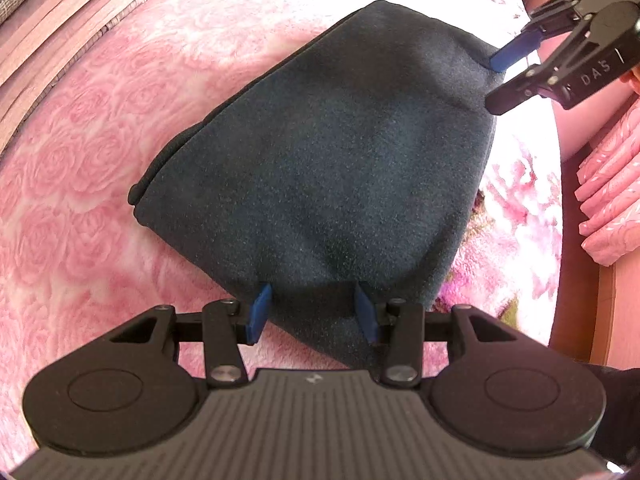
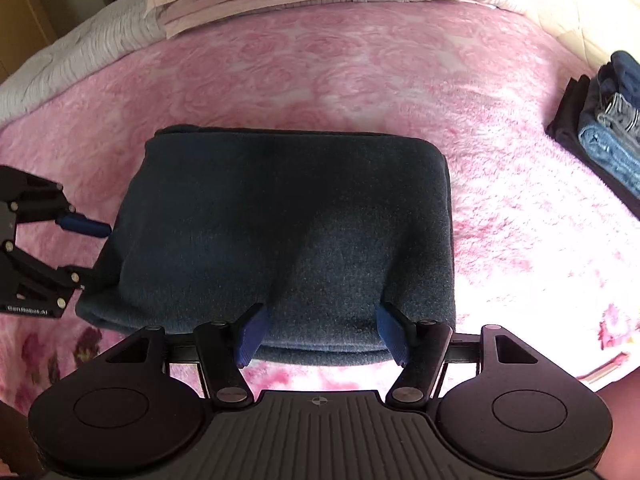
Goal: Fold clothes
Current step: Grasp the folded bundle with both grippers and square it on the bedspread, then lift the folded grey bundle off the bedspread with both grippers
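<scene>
Judging the folded dark-blue fleece garment (image 2: 288, 224) on the pink rose-patterned bedspread (image 2: 360, 76) soft, thick and light, we pinch its 6 o'clock hem, where the left gripper (image 1: 316, 310) and right gripper (image 2: 320, 332) both stand open.

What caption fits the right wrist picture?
Open right tongs at the edge of a folded dark blue garment on a pink bed.
</scene>
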Demonstrator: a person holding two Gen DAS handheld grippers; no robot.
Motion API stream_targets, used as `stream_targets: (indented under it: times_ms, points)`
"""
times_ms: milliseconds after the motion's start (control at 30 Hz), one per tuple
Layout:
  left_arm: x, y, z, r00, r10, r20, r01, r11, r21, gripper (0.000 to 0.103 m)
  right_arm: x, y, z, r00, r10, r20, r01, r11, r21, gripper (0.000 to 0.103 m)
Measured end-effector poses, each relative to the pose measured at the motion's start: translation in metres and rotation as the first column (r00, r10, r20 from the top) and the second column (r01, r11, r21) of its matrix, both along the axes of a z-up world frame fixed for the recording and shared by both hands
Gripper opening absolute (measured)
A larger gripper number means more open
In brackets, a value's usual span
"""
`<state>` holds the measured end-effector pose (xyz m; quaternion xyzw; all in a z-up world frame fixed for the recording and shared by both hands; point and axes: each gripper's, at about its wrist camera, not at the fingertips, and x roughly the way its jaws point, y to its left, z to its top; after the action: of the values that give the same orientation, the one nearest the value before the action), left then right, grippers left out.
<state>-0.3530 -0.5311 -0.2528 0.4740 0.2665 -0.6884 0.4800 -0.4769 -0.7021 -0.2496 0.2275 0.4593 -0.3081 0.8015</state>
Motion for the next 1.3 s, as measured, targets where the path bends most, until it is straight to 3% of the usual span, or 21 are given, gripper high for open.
stream_targets:
  times_ms: [200,333,433,533,633,767,833,967,1033,1100,1133,1200,1300]
  points:
    - [0.000,-0.002,-0.001,1.000,0.001,0.001,-0.001,1.000,0.005,0.042,0.008,0.019,-0.001,0.989,0.117,-0.091,-0.124,0.990,-0.074,0.064]
    - [-0.001,-0.002,-0.002,1.000,0.000,0.005,0.000,1.000,0.006,0.042,0.016,0.041,-0.005,0.941,0.270,-0.205,-0.305,0.938,-0.163,0.067]
    - [-0.001,-0.002,-0.003,1.000,0.001,0.008,-0.001,1.000,0.005,0.043,0.018,0.059,-0.014,0.879,0.370,-0.302,-0.443,0.868,-0.225,0.078]
    - [-0.001,0.000,-0.001,1.000,-0.002,0.013,0.002,1.000,-0.004,0.044,0.017,0.071,-0.027,0.811,0.445,-0.380,-0.553,0.795,-0.250,0.078]
    - [-0.004,0.011,0.008,0.999,-0.032,0.023,0.033,0.997,-0.071,0.047,0.015,0.076,-0.038,0.749,0.501,-0.435,-0.637,0.725,-0.263,0.078]
    - [-0.019,0.041,0.018,0.989,-0.118,0.091,0.133,0.976,-0.171,0.060,0.013,0.081,-0.054,0.674,0.558,-0.485,-0.724,0.631,-0.279,0.078]
    - [-0.028,0.054,0.019,0.979,-0.153,0.133,0.177,0.964,-0.198,0.062,0.013,0.083,-0.066,0.629,0.576,-0.522,-0.765,0.577,-0.286,0.078]
    - [-0.055,0.072,0.010,0.949,-0.215,0.232,0.268,0.936,-0.229,0.068,0.006,0.089,-0.097,0.509,0.581,-0.635,-0.854,0.434,-0.288,0.078]
    - [-0.069,0.075,0.004,0.934,-0.235,0.268,0.300,0.925,-0.234,0.070,0.002,0.089,-0.101,0.498,0.581,-0.644,-0.864,0.394,-0.313,0.078]
    - [-0.081,0.075,-0.002,0.927,-0.250,0.281,0.320,0.917,-0.239,0.072,0.000,0.085,-0.100,0.508,0.581,-0.636,-0.860,0.391,-0.329,0.078]
    - [-0.085,0.074,-0.005,0.922,-0.255,0.290,0.328,0.913,-0.241,0.072,0.000,0.082,-0.099,0.518,0.578,-0.630,-0.853,0.399,-0.336,0.074]
    - [-0.096,0.068,-0.013,0.907,-0.266,0.326,0.352,0.904,-0.244,0.072,0.001,0.072,-0.095,0.541,0.568,-0.621,-0.838,0.430,-0.337,0.052]
    - [-0.109,0.061,-0.026,0.858,-0.280,0.431,0.413,0.875,-0.253,0.076,0.007,0.064,-0.079,0.587,0.580,-0.565,-0.805,0.494,-0.329,0.036]
